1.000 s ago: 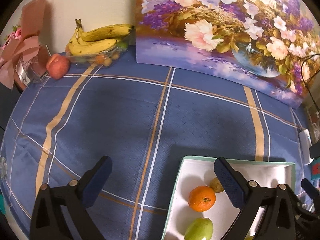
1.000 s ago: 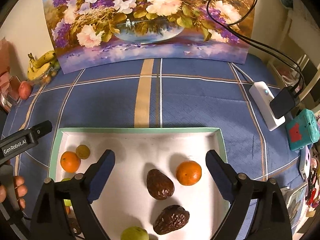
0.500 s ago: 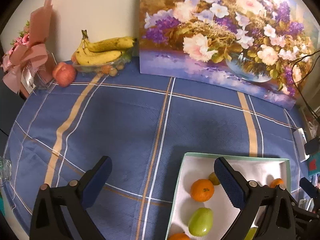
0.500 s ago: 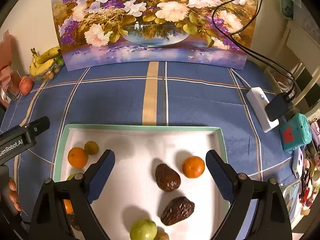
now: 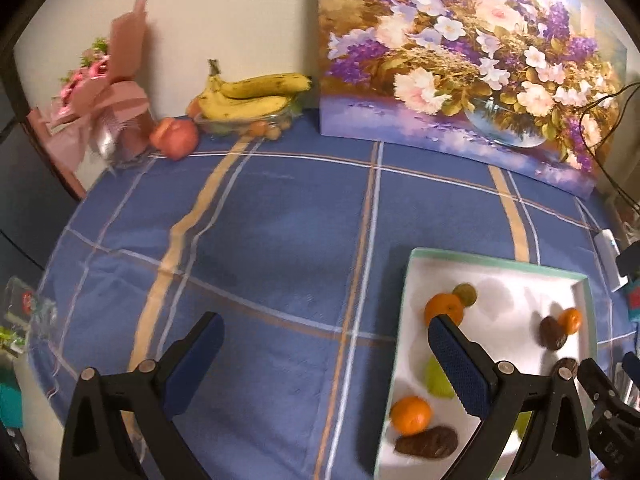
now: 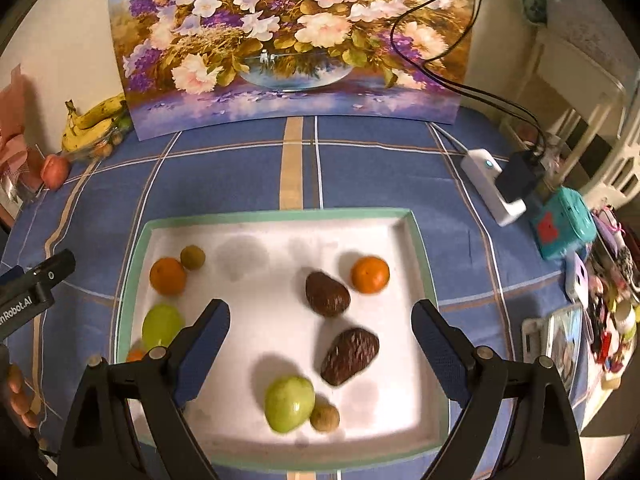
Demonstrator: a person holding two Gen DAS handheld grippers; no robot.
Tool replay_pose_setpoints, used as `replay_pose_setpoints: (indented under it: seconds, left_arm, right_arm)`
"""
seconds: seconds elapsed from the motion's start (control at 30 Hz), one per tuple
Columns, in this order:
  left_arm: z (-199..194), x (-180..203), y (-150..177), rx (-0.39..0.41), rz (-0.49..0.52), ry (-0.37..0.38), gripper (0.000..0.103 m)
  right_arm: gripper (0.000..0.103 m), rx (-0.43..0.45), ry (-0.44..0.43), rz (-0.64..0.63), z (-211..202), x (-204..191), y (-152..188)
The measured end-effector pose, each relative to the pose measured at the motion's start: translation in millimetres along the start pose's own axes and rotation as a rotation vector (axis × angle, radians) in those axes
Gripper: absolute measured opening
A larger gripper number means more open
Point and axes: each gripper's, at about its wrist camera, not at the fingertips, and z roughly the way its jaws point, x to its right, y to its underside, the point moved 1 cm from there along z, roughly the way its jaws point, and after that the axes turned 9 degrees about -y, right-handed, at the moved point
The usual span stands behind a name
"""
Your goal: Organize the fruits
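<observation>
Left tool (image 5: 324,344) wide, nothing between the pads; its right finger hides part of the green fruit (image 5: 438,376) and clips one orange (image 5: 443,309) in the left wrist view. Right tool (image 6: 320,320) also wide, empty, hanging over the tray (image 6: 280,214). Its left finger covers part of a second green fruit (image 6: 160,325) and most of a small orange (image 6: 135,355) at the tray's 8 o'clock corner.

Fruit all sits in the white tray with the green rim, on the blue checked cloth (image 6: 224,176) of the worktop. Right view: orange (image 6: 168,276) and small brown-green fruit (image 6: 193,257) touching at 10 o'clock; orange (image 6: 370,274) and a dark avocado (image 6: 327,294) side by side at 2 o'clock; a second avocado (image 6: 349,356) near centre; big green fruit (image 6: 289,403) touching a small brown one (image 6: 325,417) at 6 o'clock. Tray's near edge is partly cut off by the tool bodies.

Bananas (image 5: 256,94) in a clear dish and a red apple (image 5: 175,138) at 11 o'clock by the wall, well apart from the tray. Dish contents too small to name. Flower painting (image 6: 288,40) leans at 12 o'clock. Power strip (image 6: 492,186), cables, teal box (image 6: 564,224) crowd 3 o'clock; clutter there blurred. Open cloth between tray and painting, and left of tray. Fingers of a hand (image 6: 18,394) just show at 8 o'clock.
</observation>
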Motion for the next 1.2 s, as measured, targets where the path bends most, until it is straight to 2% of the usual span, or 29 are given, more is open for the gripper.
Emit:
replay_pose_setpoints:
  seconds: [0.1, 0.23, 0.57, 0.77, 1.2]
  left_arm:
    - [-11, -8, 13, 0.01, 0.008, 0.005, 0.103]
    - [-25, -16, 36, 0.013, 0.043, -0.023, 0.103]
    - [-46, -42, 89, 0.008, 0.104, -0.018, 0.103]
    - [-51, -52, 92, -0.001, 0.065, 0.007, 0.103]
    - [-46, -49, 94, -0.04, 0.095, -0.014, 0.103]
  right_arm:
    - [0.092, 0.013, -0.008, 0.011, -9, -3, 16]
    - [0.092, 0.019, -0.016, 0.029, -17, -7, 41]
    - [0.092, 0.04, -0.014, 0.017, -35, -18, 91]
    - [0.092, 0.056, -0.016, 0.004, -44, -24, 107]
    - [0.092, 0.075, -0.012, -0.024, -49, -33, 109]
